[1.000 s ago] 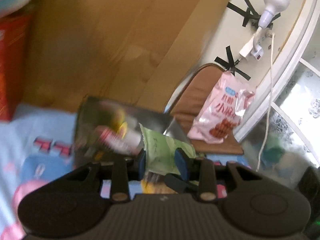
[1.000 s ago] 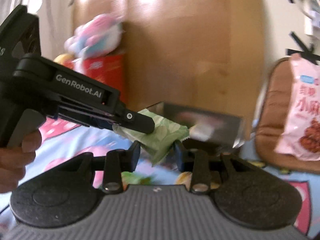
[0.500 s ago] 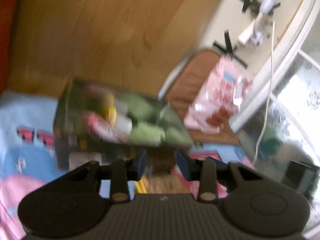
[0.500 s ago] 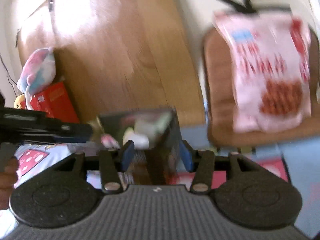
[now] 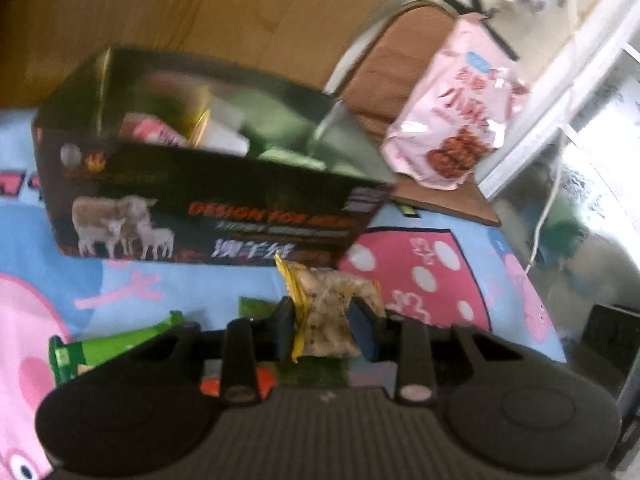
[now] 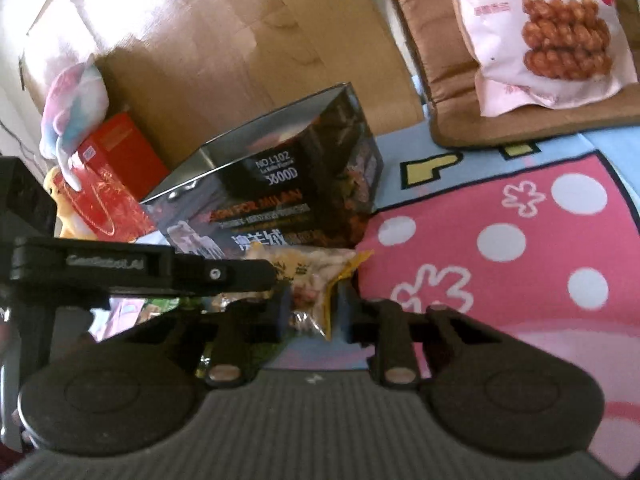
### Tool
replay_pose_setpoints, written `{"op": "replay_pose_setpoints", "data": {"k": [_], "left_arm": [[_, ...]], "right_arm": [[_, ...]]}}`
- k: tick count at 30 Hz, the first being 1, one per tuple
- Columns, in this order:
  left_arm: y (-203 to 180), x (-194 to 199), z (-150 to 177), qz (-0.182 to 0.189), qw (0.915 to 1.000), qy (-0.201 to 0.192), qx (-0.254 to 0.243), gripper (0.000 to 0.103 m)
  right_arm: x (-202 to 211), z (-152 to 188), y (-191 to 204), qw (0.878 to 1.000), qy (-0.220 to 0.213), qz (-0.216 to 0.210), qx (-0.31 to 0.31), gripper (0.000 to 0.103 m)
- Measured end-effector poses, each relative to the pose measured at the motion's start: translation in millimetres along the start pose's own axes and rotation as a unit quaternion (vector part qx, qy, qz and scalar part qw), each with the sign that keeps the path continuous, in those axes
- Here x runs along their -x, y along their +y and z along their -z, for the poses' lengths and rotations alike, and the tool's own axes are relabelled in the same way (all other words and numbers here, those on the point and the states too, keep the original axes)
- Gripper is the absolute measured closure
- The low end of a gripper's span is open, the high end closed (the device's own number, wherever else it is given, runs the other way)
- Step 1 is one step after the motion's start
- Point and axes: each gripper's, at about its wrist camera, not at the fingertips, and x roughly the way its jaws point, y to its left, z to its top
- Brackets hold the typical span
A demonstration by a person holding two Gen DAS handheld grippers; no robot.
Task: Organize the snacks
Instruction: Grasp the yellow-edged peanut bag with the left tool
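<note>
Left wrist view
Snack packet (image 5: 328, 312): clear crinkly plastic with a yellow sealed edge, pale lumpy pieces inside; it lies on the cartoon blanket (image 5: 420, 264) just in front of the dark box.
Left gripper (image 5: 324, 326): black ribbed body, blue pads; its jaws are closing, with the packet between them and the pads at its sides.
Dark box (image 5: 200, 208): glossy black printed card, long and open-topped, sheep pictured on its front wall; blurred wrappers in pink, white and green lie inside.
Green wrapper (image 5: 108, 344): shiny film, flat, on the blanket at lower left.
Pink bag (image 5: 452, 116): puffy glossy foil, leaning on a brown padded cushion (image 5: 384, 72).

Right wrist view
Snack packet (image 6: 316, 276): the same see-through pouch, yellow crimped end pointing right, just below the dark box (image 6: 280, 184).
Right gripper (image 6: 310, 312): jaws closing on the lower part of the packet, which is between the blue pads.
Left gripper (image 6: 264, 276): matte black arm reaching in from the left, its tip over the packet's upper end.
Red box (image 6: 108, 184): smooth card, behind the dark box, a pastel plush toy (image 6: 76, 108) resting on it.
Backdrop: plain corrugated cardboard (image 6: 224, 28).
</note>
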Motion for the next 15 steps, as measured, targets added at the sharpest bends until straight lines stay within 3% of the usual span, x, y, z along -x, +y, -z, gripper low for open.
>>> {"op": "replay_pose_setpoints", "data": {"k": [5,8,15], "left_arm": [[-14.2,47.3,2.7,0.008,0.9980,-0.060,-0.019,0.073],[-10.9,81.0,13.6,-0.002,0.9957,-0.090,-0.021,0.073],[28.4,132.2,57.0,-0.042,0.9931,-0.105,0.034,0.073]], "right_arm": [[26.1,1.2,21.9,0.999,-0.037,-0.019,0.012,0.080],[38.2,2.7,42.1,0.997,-0.049,-0.052,0.023,0.080],[23.6,27.1,97.2,0.991,-0.003,-0.107,0.076,0.080]]}}
